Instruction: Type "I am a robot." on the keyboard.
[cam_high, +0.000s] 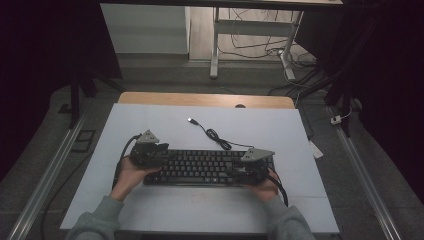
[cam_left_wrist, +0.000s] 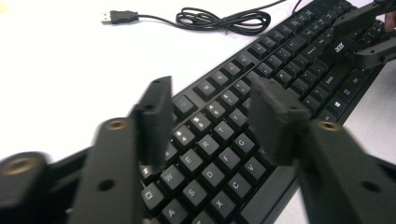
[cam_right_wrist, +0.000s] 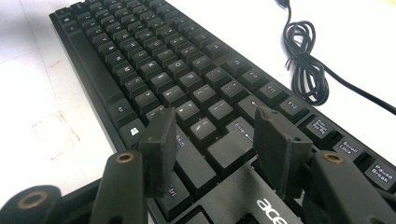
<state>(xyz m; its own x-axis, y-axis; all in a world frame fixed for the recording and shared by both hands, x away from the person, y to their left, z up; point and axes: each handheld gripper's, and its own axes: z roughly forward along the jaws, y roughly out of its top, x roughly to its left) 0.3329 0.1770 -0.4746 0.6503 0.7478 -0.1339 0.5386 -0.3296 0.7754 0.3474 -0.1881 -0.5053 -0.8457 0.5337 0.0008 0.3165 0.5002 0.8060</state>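
Note:
A black keyboard (cam_high: 200, 167) lies across the white table top, its coiled cable (cam_high: 214, 135) running back to a USB plug (cam_high: 191, 120). My left gripper (cam_high: 159, 152) hovers over the keyboard's left end. In the left gripper view its jaws (cam_left_wrist: 210, 98) stand open above the letter keys (cam_left_wrist: 205, 144), with nothing pressed between the pads. My right gripper (cam_high: 246, 167) is at the keyboard's right end. In the right gripper view its jaws (cam_right_wrist: 212, 126) are open over the Shift and Enter keys (cam_right_wrist: 224, 140). The right gripper (cam_left_wrist: 369, 37) also appears far off in the left gripper view.
The white mat (cam_high: 150, 120) covers a wooden table (cam_high: 205, 99). The cable coil (cam_left_wrist: 224, 21) (cam_right_wrist: 306, 65) lies just behind the keyboard. Bare mat lies left, right and in front of it. Beyond the table stand a desk frame (cam_high: 215, 45) and floor cables.

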